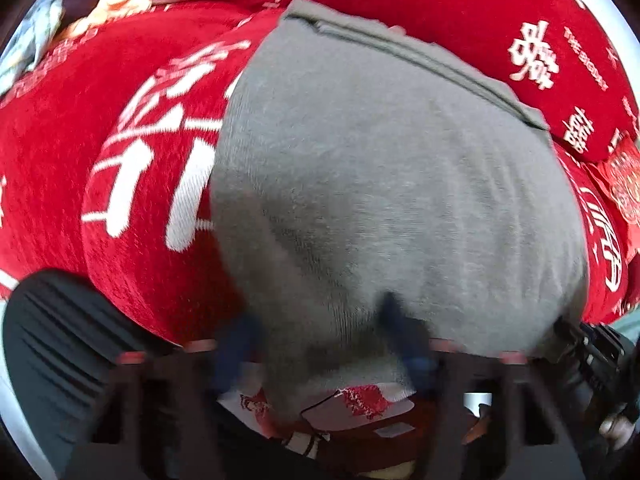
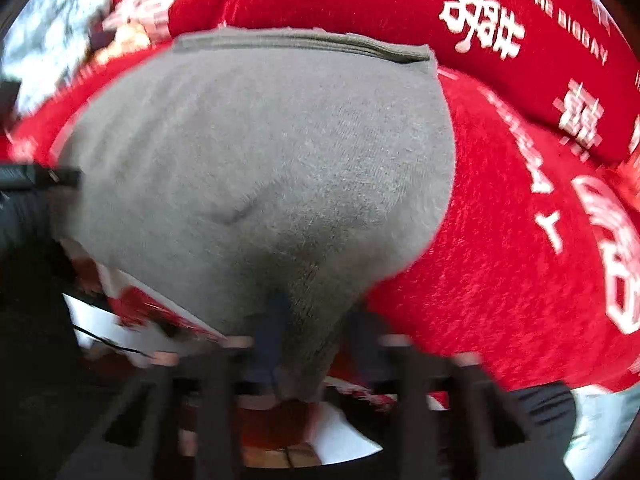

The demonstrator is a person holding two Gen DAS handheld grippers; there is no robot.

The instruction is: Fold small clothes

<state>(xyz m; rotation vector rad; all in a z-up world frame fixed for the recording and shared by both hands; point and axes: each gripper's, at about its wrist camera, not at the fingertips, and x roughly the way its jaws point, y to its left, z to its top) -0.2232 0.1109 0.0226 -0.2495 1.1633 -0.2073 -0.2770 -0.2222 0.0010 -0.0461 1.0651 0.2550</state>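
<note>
A grey knit garment (image 1: 380,184) lies spread over a red cushioned surface, its darker hem at the far side. My left gripper (image 1: 320,344) is shut on the garment's near edge, the cloth bunched between its blue-padded fingers. In the right wrist view the same grey garment (image 2: 260,152) fills the middle, and my right gripper (image 2: 316,340) is shut on another part of its near edge. Both views are motion-blurred.
The red cover (image 1: 132,168) with white characters and lettering lies under and around the garment, also in the right wrist view (image 2: 520,220). A red cushion (image 2: 500,32) stands behind. A dark ribbed object (image 1: 60,340) is at the near left.
</note>
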